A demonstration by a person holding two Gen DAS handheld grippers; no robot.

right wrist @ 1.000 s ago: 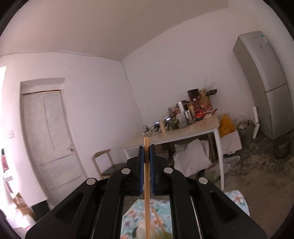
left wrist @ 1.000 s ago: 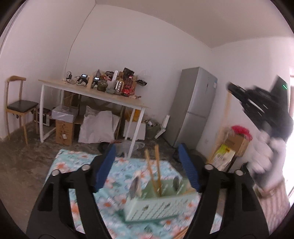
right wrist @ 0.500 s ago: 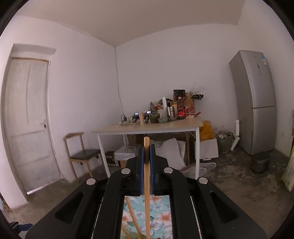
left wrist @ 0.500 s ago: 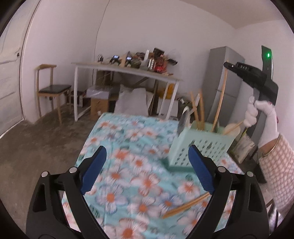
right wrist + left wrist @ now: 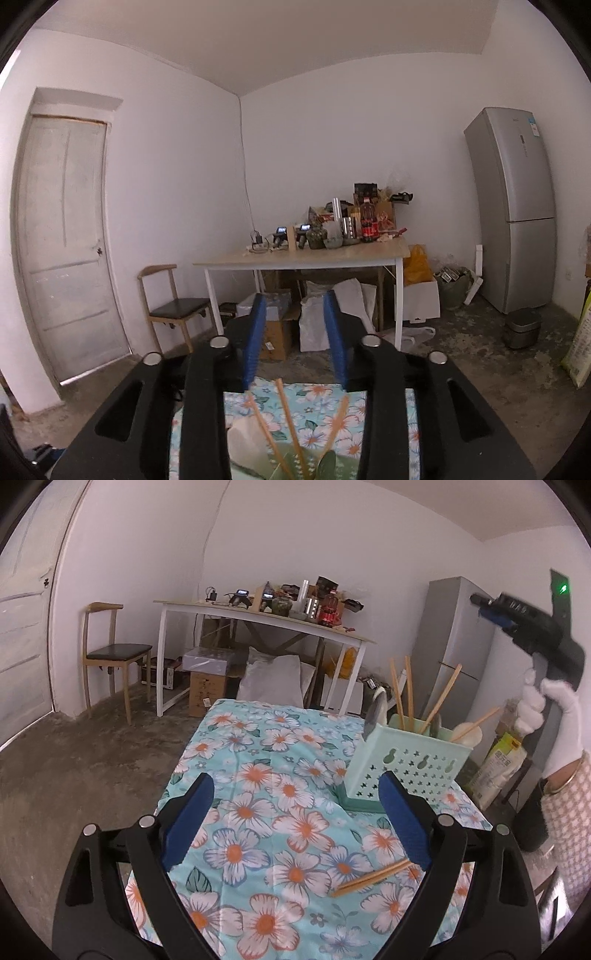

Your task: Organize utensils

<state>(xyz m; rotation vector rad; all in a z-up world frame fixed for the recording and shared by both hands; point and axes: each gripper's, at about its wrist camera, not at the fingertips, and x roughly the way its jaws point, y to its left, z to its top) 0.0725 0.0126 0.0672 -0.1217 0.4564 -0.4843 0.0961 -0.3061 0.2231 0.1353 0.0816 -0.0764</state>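
Observation:
A mint-green perforated utensil holder (image 5: 402,771) stands on the flowered tablecloth (image 5: 266,775), with several wooden chopsticks (image 5: 408,690) and spoons upright in it. Two loose chopsticks (image 5: 369,878) lie on the cloth close to the right finger of my left gripper (image 5: 295,823), which hangs wide open over the cloth with nothing in it. My right gripper (image 5: 295,343) hovers above the holder, its jaws opening with nothing between them; chopstick tops (image 5: 288,424) show just below. A white-gloved hand (image 5: 554,705) carries it in the left wrist view.
Beyond the cloth stand a cluttered white table (image 5: 266,616), a wooden chair (image 5: 110,653), boxes and bags on the floor, and a grey fridge (image 5: 517,210). A door (image 5: 62,236) is on the left wall.
The right gripper's jaws have parted and the chopstick they held is gone from between them, now standing in the holder. The left gripper has come lower over the cloth, toward the loose chopsticks.

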